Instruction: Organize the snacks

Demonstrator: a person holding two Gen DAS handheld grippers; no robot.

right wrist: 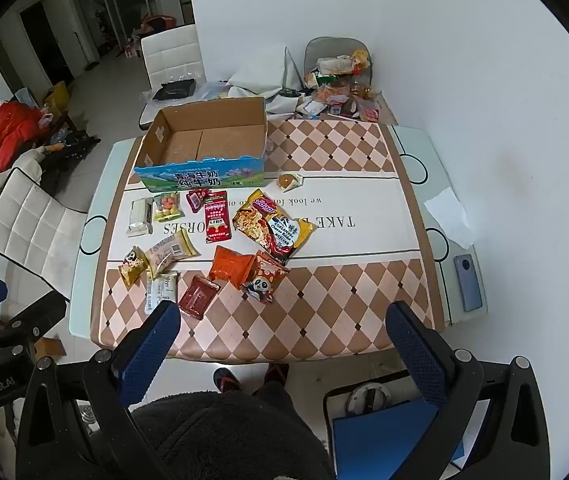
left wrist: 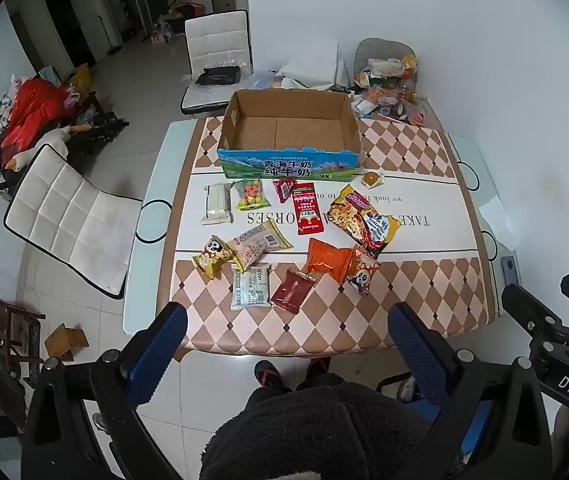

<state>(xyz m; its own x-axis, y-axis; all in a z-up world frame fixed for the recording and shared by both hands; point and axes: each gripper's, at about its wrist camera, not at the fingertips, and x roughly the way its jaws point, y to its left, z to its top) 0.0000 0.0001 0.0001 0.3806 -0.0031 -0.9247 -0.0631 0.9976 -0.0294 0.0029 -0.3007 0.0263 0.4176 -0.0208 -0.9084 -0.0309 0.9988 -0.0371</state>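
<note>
An open, empty cardboard box stands at the far side of the table. Several snack packets lie in front of it: a yellow noodle pack, a red sachet, orange packets, a dark red pouch, a white packet, panda snacks. My left gripper and right gripper are both open and empty, held above the table's near edge.
The table has a checkered cloth. White chairs stand at the left and behind. A pile of wrappers sits at the far right corner. A phone and a paper tissue lie at the right edge.
</note>
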